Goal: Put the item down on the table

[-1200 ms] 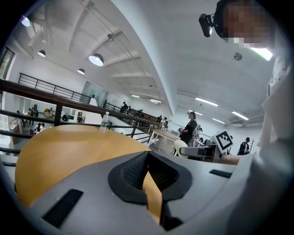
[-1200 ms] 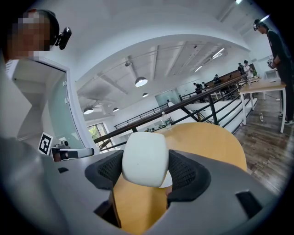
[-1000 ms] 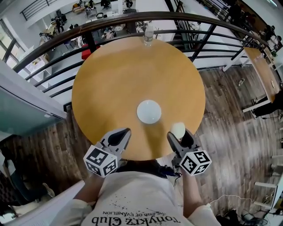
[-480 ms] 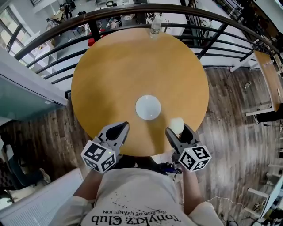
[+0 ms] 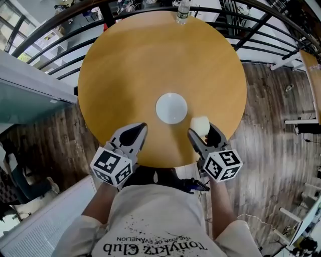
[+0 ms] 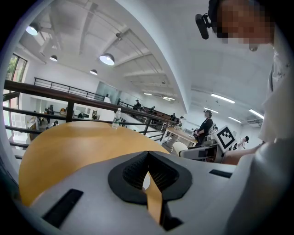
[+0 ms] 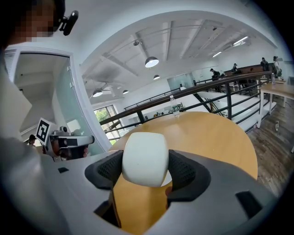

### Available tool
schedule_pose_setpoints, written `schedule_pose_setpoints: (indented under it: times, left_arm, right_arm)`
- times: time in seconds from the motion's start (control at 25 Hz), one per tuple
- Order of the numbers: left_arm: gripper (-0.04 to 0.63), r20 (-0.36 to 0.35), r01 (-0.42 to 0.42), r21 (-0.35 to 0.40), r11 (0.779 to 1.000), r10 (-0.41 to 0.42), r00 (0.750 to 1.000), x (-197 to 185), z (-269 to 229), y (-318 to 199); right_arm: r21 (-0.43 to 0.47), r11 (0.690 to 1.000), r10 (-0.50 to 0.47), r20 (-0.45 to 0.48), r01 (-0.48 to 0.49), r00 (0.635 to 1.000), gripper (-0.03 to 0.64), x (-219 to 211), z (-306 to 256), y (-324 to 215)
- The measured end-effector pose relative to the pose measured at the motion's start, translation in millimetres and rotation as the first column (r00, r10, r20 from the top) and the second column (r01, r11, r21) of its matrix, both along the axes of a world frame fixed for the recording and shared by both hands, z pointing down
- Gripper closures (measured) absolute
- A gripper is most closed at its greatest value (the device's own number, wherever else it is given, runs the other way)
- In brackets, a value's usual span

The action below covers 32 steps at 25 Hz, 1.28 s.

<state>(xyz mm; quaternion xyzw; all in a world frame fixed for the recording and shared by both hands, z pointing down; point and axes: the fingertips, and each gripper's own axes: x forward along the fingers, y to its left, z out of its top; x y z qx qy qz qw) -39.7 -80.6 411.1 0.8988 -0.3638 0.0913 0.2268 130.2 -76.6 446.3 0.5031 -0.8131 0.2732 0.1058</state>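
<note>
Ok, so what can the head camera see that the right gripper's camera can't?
Only the head view shows the right gripper from outside, with its marker cube, and the table's whole round edge. Only the right gripper view shows the ceiling lamps and, close up, both jaws pressed against the sides of the white item. Both show that item, the wooden table, the water bottle at its far edge and the railing.
</note>
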Motion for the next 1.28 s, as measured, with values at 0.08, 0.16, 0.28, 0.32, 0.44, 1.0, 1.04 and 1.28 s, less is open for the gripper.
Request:
schedule_pose_setpoints:
  times: [0.08, 0.16, 0.28, 0.32, 0.44, 1.0, 1.04, 1.28]
  left_arm:
    - [0.572, 0.009, -0.006, -0.004, 1.000, 0.006, 1.000, 4.6, 4.1, -1.9]
    - [0.572, 0.017, -0.012, -0.006, 1.000, 0.012, 1.000, 6.5, 6.7, -4.1]
    - [0.572, 0.033, -0.021, -0.006, 1.000, 0.021, 0.999, 7.0, 10.6, -11.1]
    - [0.572, 0.035, -0.023, -0.009, 1.000, 0.023, 0.999, 7.8, 12.8, -13.7]
    - [0.572, 0.036, -0.027, -0.025, 0.999, 0.028, 0.999, 12.0, 21.2, -18.8]
    - [0.572, 0.040, -0.065, -0.106, 0.992, 0.070, 0.997, 21.1, 62.4, -26.7]
    - [0.572, 0.039, -0.064, -0.112, 0.992, 0.069, 0.997, 20.2, 65.2, -26.1]
    - [0.572, 0.031, -0.046, -0.138, 0.989, 0.051, 0.998, 19.4, 76.3, -24.7]
  right_arm:
    - [-0.004, 1.000, -0.007, -0.009, 0.007, 1.000, 0.305, 0.6, 5.0, -5.8]
    - [-0.013, 1.000, -0.016, -0.015, 0.016, 1.000, 0.305, -0.5, 10.0, -11.4]
    - [-0.033, 0.999, -0.026, -0.017, 0.026, 1.000, 0.305, -3.3, 18.9, -21.2]
    - [-0.041, 0.999, -0.029, -0.018, 0.028, 0.999, 0.305, -3.4, 22.8, -24.3]
    - [-0.062, 0.998, -0.034, -0.021, 0.033, 0.999, 0.305, -2.3, 36.2, -32.6]
    - [-0.150, 0.986, -0.088, -0.098, 0.073, 0.991, 0.305, -13.3, 107.8, -67.4]
    - [-0.159, 0.984, -0.091, -0.105, 0.074, 0.990, 0.305, -14.7, 114.8, -69.4]
    - [-0.197, 0.975, -0.136, -0.170, 0.102, 0.976, 0.305, -21.7, 142.4, -81.2]
